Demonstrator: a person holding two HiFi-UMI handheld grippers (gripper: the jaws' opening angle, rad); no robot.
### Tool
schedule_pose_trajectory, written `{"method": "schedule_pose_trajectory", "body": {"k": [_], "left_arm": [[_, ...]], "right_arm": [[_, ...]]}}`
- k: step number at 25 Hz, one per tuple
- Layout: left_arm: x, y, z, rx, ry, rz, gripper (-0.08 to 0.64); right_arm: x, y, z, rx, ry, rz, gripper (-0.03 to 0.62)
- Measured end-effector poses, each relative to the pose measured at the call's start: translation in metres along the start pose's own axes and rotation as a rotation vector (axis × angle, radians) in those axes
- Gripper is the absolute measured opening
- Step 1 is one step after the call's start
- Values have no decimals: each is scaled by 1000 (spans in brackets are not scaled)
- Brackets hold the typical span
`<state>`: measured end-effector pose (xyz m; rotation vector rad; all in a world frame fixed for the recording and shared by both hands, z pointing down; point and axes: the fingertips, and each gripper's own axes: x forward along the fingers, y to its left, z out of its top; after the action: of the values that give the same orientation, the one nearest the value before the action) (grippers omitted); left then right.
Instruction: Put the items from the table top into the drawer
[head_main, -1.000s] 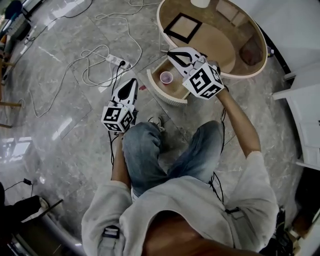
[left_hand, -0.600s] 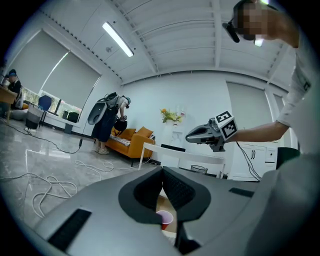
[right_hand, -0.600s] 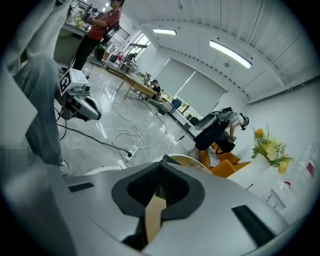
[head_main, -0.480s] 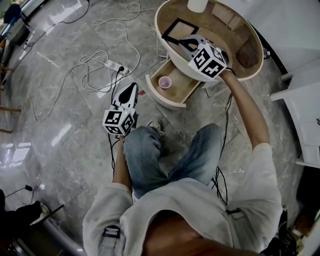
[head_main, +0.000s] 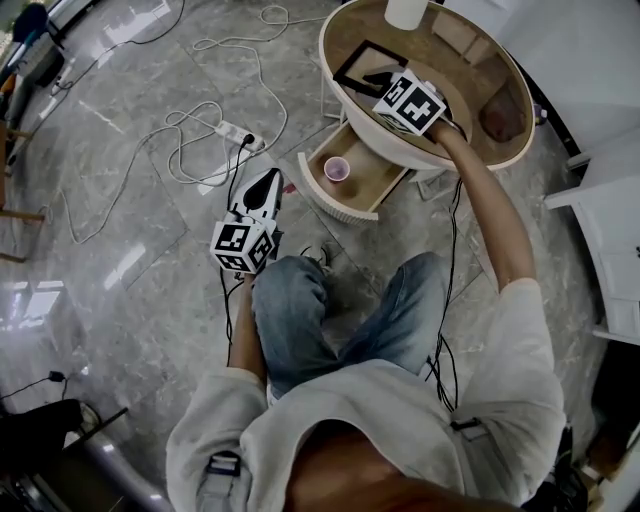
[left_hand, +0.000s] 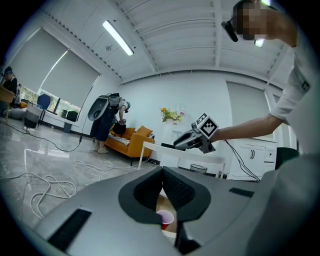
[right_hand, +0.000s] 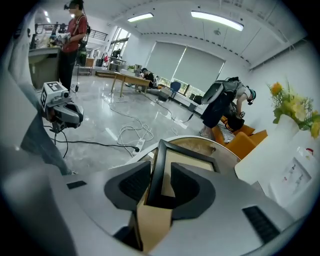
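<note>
A black picture frame lies flat on the round wooden table. My right gripper reaches down over it. Its jaws have just been opening and now stand open astride the frame's near-left edge, with a gap on either side. Below the table top the drawer is pulled out, and a pink cup stands in it. My left gripper hovers level above the person's knee, pointing at the drawer. Its tips meet, and the cup shows beyond them.
A white cylinder and a brown object also sit on the table. A power strip with looping cables lies on the stone floor to the left. White furniture stands at the right. People stand far off in the room.
My right gripper has moved from above the drawer up and over the table top onto the frame, and its jaws have parted. The left gripper has stayed put.
</note>
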<state>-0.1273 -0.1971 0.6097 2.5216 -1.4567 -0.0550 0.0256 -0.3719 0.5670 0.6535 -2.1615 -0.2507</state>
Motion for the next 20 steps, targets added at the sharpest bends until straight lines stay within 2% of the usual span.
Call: {"method": "schedule_pose_trajectory", "body": {"k": [3, 5, 11, 13, 17, 20], "left_arm": [[2, 1, 0, 2, 2, -1, 15], [4, 2, 0, 4, 3, -1, 15], [3, 1, 0, 10, 6, 5, 15], [3, 0, 0, 14, 7, 7, 15], [1, -1, 0, 14, 9, 11, 15], [2, -3, 0, 19, 11, 7, 15]], "right_arm": [[2, -4, -1, 37, -8, 11, 137], [4, -7, -3, 57, -8, 9, 98], [4, -9, -5, 93, -22, 22, 91], [2, -8, -5, 80, -25, 7, 91], [-4, -8, -3, -6, -28, -44, 86], [-14, -6, 6, -23, -60, -52, 87]]}}
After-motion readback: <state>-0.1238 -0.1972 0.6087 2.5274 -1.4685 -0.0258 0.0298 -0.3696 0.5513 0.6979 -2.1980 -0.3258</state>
